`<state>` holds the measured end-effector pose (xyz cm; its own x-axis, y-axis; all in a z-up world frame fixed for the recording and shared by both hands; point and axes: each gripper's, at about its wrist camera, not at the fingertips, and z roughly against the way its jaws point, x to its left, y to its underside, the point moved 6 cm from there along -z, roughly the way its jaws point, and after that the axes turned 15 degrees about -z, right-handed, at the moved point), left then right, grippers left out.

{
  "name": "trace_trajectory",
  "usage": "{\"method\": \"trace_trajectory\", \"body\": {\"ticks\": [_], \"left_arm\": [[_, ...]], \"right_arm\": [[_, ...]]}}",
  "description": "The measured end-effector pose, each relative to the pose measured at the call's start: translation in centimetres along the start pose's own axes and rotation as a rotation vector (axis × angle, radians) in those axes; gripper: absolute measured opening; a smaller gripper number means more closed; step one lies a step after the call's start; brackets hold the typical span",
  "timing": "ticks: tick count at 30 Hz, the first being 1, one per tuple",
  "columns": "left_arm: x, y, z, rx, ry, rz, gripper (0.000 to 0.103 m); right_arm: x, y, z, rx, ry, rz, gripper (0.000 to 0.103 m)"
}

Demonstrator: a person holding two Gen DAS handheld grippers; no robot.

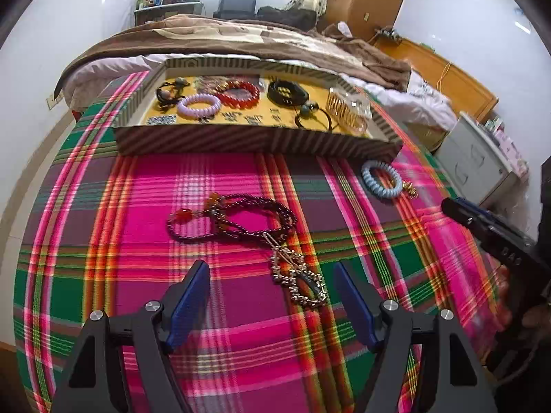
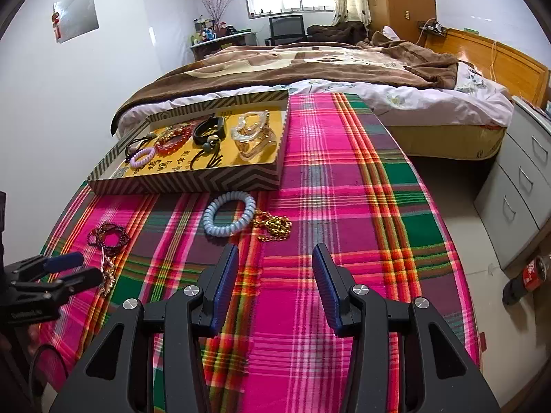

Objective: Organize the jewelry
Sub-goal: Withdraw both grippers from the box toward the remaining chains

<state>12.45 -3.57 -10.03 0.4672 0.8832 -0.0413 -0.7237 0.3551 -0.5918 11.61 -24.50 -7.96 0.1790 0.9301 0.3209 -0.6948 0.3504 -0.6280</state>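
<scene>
Both grippers tilt down over the plaid cloth [image 2: 344, 179]: left gripper [image 1: 272, 275] spread apart above the spiky gold clip [image 1: 299, 278], right gripper [image 2: 275, 258] parted, empty, near the ribbed blue coil bracelet [image 2: 229, 213].

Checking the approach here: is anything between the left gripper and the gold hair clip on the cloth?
Nothing visible. The left gripper has open jaws, with the clip lying between them on bare cloth. The clip's far end overlaps the dark bead necklace.
</scene>
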Motion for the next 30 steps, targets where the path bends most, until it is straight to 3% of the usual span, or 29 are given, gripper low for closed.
{"method": "trace_trajectory", "body": {"ticks": [13,16,18,19,30], "left_arm": [[-1.3,-0.1,-1.3,0.036,-0.154,-0.050,0.073],[-1.9,-0.2,-1.4,0.036,-0.176,-0.063,0.062],[-1.8,-0.4,-1.3,0.035,-0.182,-0.060,0.043],[-1.7,-0.4,-1.2,0.036,-0.185,-0.059,0.038],[-0.4,0.0,0.4,0.011,-0.180,-0.027,0.038]], "right_arm": [[-1.5,-0.3,-0.2,0.003,-0.023,-0.026,0.045],[-1.9,-0.4,-0.2,0.005,-0.022,-0.034,0.045],[-2.2,-0.5,-0.3,0.007,-0.020,-0.038,0.045],[-2.3,-0.5,-0.3,0.008,-0.019,-0.040,0.045],[-2.1,-1.3,-0.9,0.011,-0.011,-0.033,0.045]]}}
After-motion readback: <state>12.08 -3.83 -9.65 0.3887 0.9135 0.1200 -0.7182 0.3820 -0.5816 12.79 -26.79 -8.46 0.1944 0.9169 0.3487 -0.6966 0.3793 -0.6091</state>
